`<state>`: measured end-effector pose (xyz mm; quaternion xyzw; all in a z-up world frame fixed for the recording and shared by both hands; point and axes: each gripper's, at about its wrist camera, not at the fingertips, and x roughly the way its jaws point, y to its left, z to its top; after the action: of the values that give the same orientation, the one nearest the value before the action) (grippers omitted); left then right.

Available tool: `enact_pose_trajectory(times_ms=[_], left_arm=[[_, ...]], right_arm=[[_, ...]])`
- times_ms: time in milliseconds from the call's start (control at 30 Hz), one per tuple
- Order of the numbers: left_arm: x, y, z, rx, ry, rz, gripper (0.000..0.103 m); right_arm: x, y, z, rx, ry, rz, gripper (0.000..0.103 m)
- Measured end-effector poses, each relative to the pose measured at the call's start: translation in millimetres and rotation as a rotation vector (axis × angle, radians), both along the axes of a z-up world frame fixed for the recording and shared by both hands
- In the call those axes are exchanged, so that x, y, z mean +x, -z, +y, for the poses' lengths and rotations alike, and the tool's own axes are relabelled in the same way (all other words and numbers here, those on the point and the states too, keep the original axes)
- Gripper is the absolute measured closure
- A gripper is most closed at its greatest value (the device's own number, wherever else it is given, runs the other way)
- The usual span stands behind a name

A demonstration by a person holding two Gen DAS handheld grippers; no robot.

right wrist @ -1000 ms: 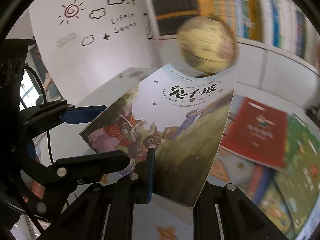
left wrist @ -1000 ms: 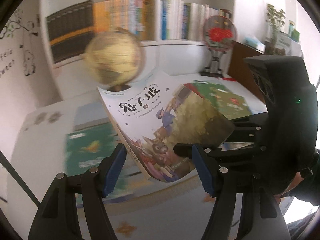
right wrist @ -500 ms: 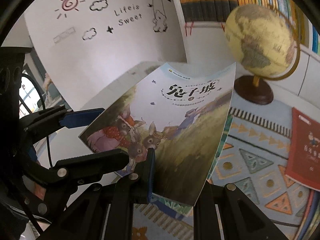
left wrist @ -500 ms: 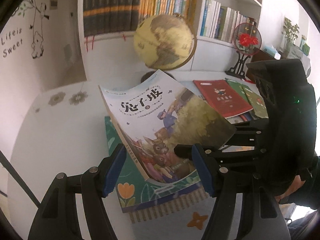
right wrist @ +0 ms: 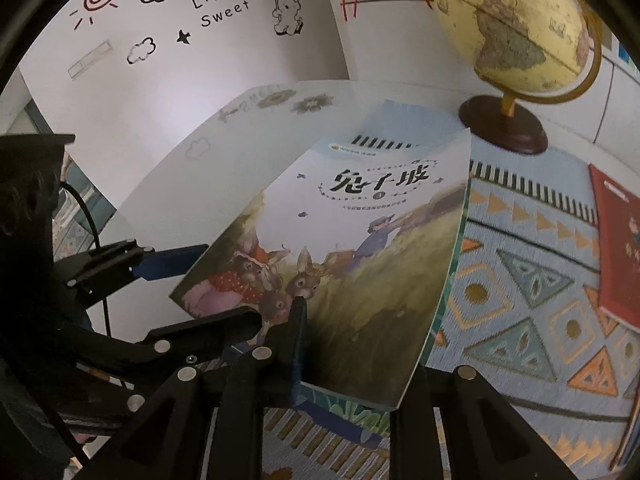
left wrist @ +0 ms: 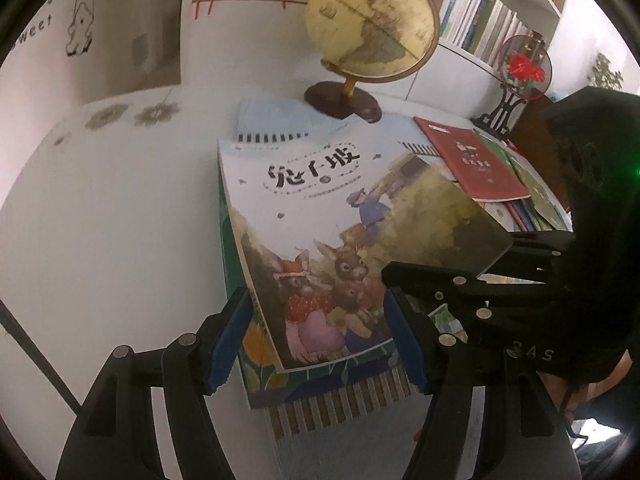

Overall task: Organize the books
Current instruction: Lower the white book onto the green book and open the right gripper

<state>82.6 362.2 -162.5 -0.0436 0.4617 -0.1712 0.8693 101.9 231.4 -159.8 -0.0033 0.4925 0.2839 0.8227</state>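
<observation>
A picture book with rabbits on its cover [left wrist: 320, 216] is held just above a green book [left wrist: 320, 372] that lies on the table mat. My right gripper [right wrist: 344, 344] is shut on the rabbit book [right wrist: 360, 248] at its near edge. My left gripper [left wrist: 316, 336] is open, its blue pads either side of the book's near corner, not clamping it. The right gripper also shows in the left wrist view [left wrist: 460, 280], pinching the book's right edge. A red book [left wrist: 472, 164] tops a spread of several books at the right.
A globe on a dark wooden base [left wrist: 372, 32] stands behind the books. A patterned mat [right wrist: 532, 280] covers the white table [left wrist: 100, 220]. A round fan ornament on a black stand [left wrist: 520, 72] and bookshelves stand at the back right.
Both grippers and the rabbit book have come down and forward over the green book; the globe and the shelves have shifted up and right in view. The right gripper's grip is unchanged.
</observation>
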Motion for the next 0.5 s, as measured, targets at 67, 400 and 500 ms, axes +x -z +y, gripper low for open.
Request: enact_pose_trajectory(times_ms=[67, 400, 500], left_arm=[[0, 6, 5, -0.02, -0.019, 0.02, 0.038], [0, 18, 20, -0.114, -0.118, 0.043, 0.038], [1, 16, 33, -0.128, -0.192, 0.045, 0.036]], right_arm=[[-1, 4, 1, 0.0, -0.004, 0.013, 0.084], [5, 24, -3, 0.037, 0.002, 0.157, 0.064], [4, 22, -4, 0.008, -0.022, 0.187, 0.058]])
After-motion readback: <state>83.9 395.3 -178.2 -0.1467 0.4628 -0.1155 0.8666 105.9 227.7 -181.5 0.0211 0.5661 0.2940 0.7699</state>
